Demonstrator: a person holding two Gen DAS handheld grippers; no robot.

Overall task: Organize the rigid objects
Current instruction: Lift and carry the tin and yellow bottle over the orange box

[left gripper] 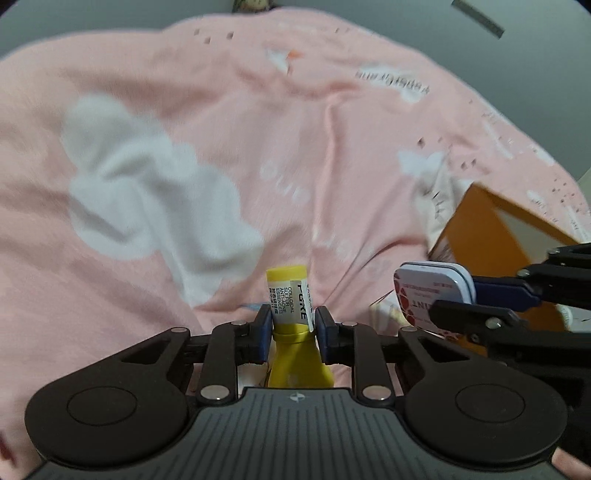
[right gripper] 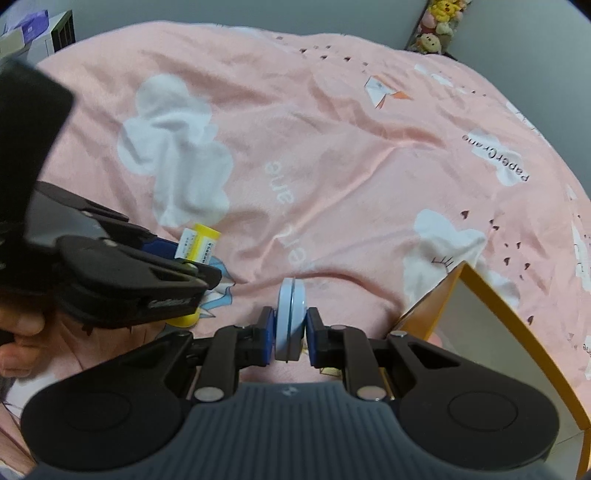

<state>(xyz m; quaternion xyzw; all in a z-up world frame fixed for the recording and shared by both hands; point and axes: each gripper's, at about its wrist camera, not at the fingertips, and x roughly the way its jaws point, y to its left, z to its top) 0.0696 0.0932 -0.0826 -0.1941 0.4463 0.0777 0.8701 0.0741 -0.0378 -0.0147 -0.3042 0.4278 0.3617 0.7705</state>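
Observation:
My left gripper (left gripper: 291,323) is shut on a yellow tube (left gripper: 290,295) with a white label, held cap forward above the pink bedsheet. The tube also shows in the right wrist view (right gripper: 199,240), clamped in the left gripper (right gripper: 199,264). My right gripper (right gripper: 290,325) is shut on a flat white tin (right gripper: 291,314), held on edge. In the left wrist view the tin (left gripper: 428,291) shows a red and white printed face, held in the right gripper (left gripper: 458,299). An open orange box (right gripper: 476,295) stands just right of the right gripper.
A pink bedsheet (right gripper: 332,166) with white clouds and print covers the whole surface. The orange box (left gripper: 491,221) sits at the right in the left wrist view. Plush toys (right gripper: 439,26) stand at the far right corner. White boxes (right gripper: 33,33) are at the far left.

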